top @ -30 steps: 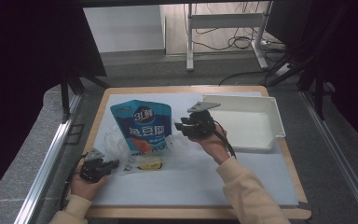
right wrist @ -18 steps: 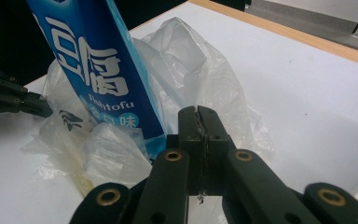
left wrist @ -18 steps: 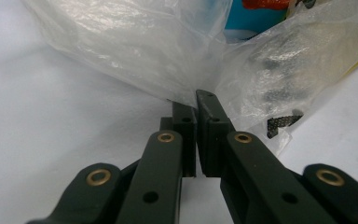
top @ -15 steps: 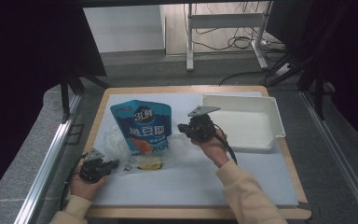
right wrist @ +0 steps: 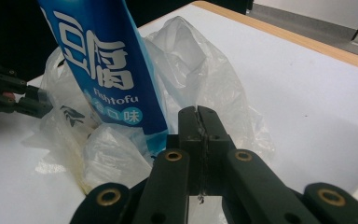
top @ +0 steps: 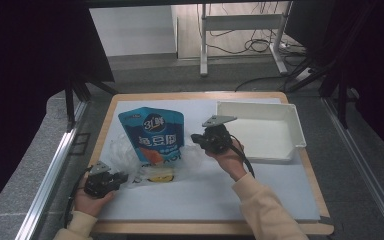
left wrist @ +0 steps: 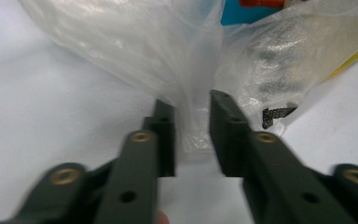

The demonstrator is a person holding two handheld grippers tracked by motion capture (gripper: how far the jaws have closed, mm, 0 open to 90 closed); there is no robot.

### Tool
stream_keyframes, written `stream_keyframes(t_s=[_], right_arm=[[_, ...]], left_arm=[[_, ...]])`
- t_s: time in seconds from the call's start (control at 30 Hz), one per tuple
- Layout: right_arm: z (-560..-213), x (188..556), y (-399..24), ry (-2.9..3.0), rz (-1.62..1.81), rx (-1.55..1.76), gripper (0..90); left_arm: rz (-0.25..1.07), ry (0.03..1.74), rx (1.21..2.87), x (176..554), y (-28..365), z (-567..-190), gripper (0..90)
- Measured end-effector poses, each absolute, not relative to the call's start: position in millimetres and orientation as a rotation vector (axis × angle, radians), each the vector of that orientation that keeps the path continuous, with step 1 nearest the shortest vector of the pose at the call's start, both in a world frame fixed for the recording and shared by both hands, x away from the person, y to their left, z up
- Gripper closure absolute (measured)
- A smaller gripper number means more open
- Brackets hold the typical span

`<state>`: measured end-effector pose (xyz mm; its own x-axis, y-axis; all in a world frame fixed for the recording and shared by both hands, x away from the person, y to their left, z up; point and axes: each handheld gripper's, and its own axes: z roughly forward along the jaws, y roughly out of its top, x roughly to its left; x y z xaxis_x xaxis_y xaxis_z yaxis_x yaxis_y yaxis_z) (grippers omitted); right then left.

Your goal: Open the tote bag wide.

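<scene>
A blue pouch [top: 152, 134] stands with its lower end in a clear plastic bag [top: 125, 157] on the white table cover. Something yellow [top: 161, 175] lies inside the bag. My left gripper [top: 124, 176] sits at the bag's near left corner. In the left gripper view its jaws [left wrist: 191, 105] have just been opening, and the bag's film [left wrist: 193, 126] lies loose between them, unpressed. My right gripper [top: 196, 139] hovers at the pouch's right side. Its jaws [right wrist: 199, 112] are shut right against the bag [right wrist: 200, 70], beside the pouch [right wrist: 107, 70]. I cannot tell whether film is pinched.
A white tray [top: 292, 125] stands at the back right, just behind my right hand. The wooden table edge [top: 200, 96] runs along the far side. A metal rail [top: 55, 165] borders the table on the left.
The right gripper's jaws have shut and the hand has sunk slightly toward the bag. The left hand has stayed at the bag's corner.
</scene>
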<state>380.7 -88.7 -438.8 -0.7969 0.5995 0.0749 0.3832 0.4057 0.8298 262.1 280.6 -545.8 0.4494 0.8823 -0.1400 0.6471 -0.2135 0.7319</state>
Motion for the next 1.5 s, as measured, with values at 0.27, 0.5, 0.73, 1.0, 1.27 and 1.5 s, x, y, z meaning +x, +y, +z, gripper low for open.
stream_keyframes(t_s=[0.27,0.5,0.73,1.0,1.27,1.5], right_arm=[[-436.9,376.8,-90.0,2.422,1.363,0.843,88.7],[-435.2,374.6,-91.5,2.418,1.373,0.825,88.7],[-433.7,373.3,-92.5,2.413,1.377,0.815,88.7],[-434.1,372.4,-91.5,2.417,1.376,0.809,88.7],[-433.8,371.3,-86.2,2.426,1.366,0.789,88.7],[-433.5,371.9,-87.9,2.422,1.367,0.794,88.7]], left_arm=[[0.412,1.3,1.895,253.6,287.7,-532.8,27.1],[0.489,1.31,1.778,249.4,309.5,-505.8,24.0],[0.532,1.321,1.734,265.2,315.3,-487.0,25.3],[0.555,1.299,1.734,282.8,317.7,-475.0,30.2],[0.564,1.309,1.743,309.0,318.1,-472.2,33.8],[0.549,1.324,1.764,336.7,322.0,-480.2,33.6]])
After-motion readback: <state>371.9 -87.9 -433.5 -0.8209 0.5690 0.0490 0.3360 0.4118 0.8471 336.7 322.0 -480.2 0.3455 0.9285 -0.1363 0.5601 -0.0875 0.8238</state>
